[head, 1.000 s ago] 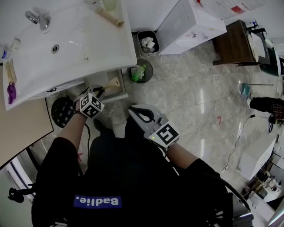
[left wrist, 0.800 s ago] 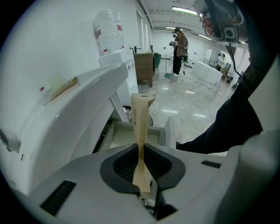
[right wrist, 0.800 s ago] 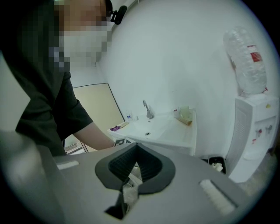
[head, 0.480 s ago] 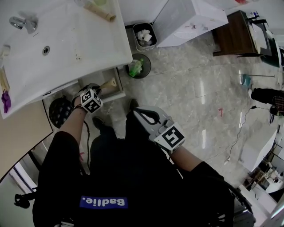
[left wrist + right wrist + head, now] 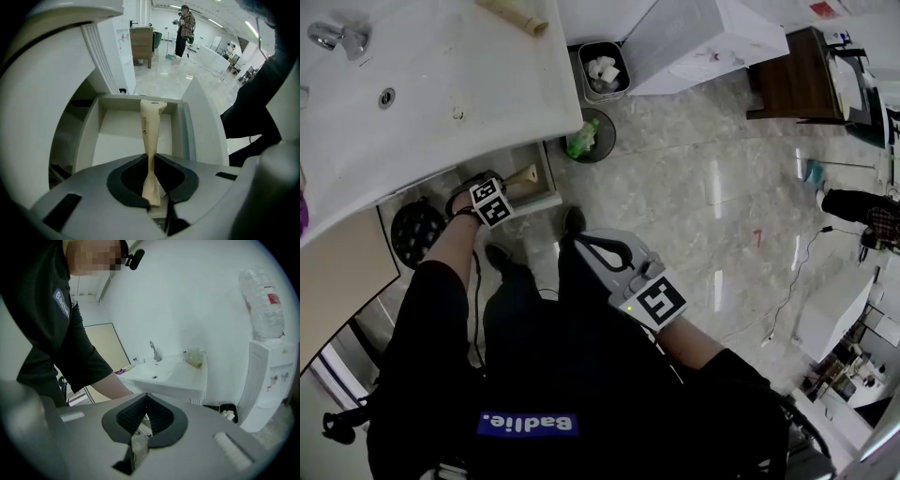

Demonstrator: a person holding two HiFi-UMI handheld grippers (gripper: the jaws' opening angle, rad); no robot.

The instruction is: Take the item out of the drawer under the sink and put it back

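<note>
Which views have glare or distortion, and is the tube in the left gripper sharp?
Head view: glare streaks on the floor. Left gripper view: heavy fisheye, dark corners, yet the tube in the left gripper is sharp. Right gripper view: same fisheye.

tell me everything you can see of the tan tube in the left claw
The tan flattened tube is slim and looks like soft plastic or laminate, with a line of small dark print down one face, too small to read. Its crimped tail is pinched between the pads of the left claw. The wider cap end points away from the claw, into the white open drawer. Whether that far end touches the drawer cannot be told.
</note>
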